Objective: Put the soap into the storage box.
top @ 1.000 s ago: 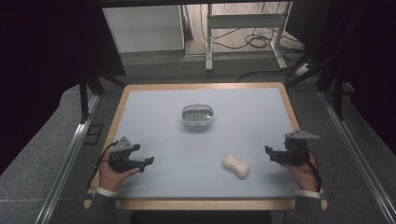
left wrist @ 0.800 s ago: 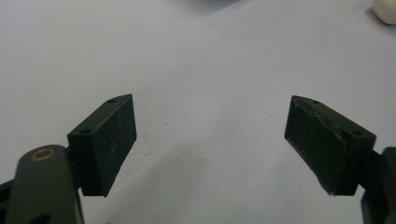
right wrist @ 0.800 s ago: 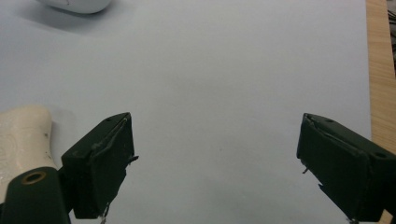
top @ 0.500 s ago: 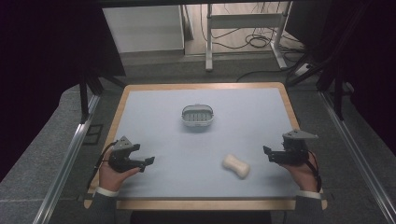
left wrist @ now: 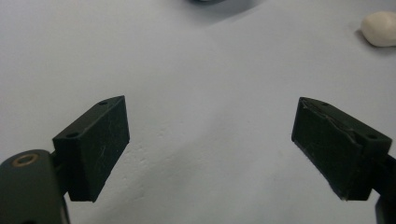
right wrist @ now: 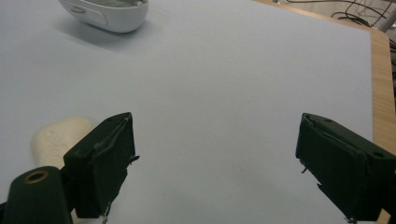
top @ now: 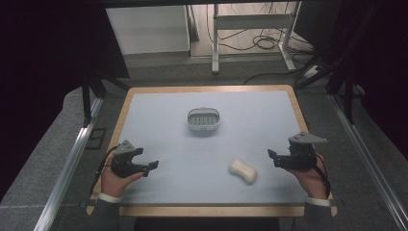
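Tongs: left black tongs point(top: 153, 165) gaping, empty | right black tongs point(top: 272, 156) gaping, empty | cream peanut-shaped soap bar point(top: 242, 171) at right tongs' 9 o'clock | white oval slatted dish point(top: 203, 120) at desk's point(top: 159, 115) 12 o'clock.

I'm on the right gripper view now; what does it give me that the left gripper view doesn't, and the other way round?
Right gripper view alone: the wooden table edge along its right side, cables on the floor past it, and most of the white soap dish at top left.

Left gripper view alone: the soap bar lies far off at top right, clear of the jaws; the dish is a mere dark sliver at the top edge.

Both: each gripper's two black jaws stand wide apart with nothing between them, over the pale blue mat. The soap bar sits partly behind the right gripper's near jaw.
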Motion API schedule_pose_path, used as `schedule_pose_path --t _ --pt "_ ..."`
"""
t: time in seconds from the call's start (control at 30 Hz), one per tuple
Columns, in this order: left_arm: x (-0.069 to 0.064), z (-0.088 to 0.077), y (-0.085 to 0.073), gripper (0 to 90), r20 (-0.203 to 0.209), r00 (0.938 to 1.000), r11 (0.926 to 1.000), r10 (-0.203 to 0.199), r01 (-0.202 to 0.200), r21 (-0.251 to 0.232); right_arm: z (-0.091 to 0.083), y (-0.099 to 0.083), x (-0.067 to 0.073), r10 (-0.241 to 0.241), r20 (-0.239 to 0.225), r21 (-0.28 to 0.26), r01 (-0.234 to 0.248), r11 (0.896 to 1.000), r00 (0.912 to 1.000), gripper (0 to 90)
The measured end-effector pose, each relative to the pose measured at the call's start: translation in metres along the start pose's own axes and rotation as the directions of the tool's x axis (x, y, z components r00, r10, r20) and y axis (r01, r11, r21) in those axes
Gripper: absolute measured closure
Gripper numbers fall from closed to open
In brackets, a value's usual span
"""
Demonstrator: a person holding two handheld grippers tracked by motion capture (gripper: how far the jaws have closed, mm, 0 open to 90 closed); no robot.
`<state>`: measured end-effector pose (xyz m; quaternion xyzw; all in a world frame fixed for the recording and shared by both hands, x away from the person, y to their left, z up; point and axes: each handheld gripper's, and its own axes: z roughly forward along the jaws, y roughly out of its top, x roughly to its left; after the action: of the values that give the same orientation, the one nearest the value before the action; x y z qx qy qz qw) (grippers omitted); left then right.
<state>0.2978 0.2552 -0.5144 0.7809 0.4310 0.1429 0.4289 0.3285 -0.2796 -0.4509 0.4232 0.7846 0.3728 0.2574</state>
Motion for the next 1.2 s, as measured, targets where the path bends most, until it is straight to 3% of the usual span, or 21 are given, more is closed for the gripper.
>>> schedule_pose_path --t 0.2,0.4,0.57,0.63,0.83,1.2 --pt "-0.002 0.004 0.0 11.1 -0.004 1.0 0.9998 0.0 0.0 0.022 0.001 0.006 0.008 -0.026 -0.014 0.0 0.026 1.0 0.9996 12.8" --pt "-0.001 0.0 0.0 11.1 -0.012 0.9999 1.0 -0.002 0.002 0.007 0.008 0.012 0.019 -0.044 -0.061 0.034 0.046 0.998 0.9972 12.8" --pt "-0.001 0.0 0.0 10.9 -0.007 1.0 1.0 -0.004 0.004 0.006 0.016 0.014 0.03 -0.075 -0.093 0.103 0.085 0.991 0.9928 14.1" --pt "-0.001 0.0 0.0 10.9 -0.004 1.0 1.0 -0.006 0.006 0.004 0.018 0.016 0.034 -0.085 -0.127 0.12 0.101 0.988 0.9883 14.3" --pt "-0.002 0.0 0.0 10.9 0.004 0.9999 0.9999 -0.011 0.011 -0.002 0.026 0.022 0.047 -0.111 -0.161 0.191 0.142 0.971 0.9807 14.4" --pt "-0.002 0.0 0.0 10.9 0.002 1.0 1.0 -0.005 0.005 0.005 0.042 0.029 0.075 -0.199 -0.228 0.282 0.26 0.924 0.9532 14.9"
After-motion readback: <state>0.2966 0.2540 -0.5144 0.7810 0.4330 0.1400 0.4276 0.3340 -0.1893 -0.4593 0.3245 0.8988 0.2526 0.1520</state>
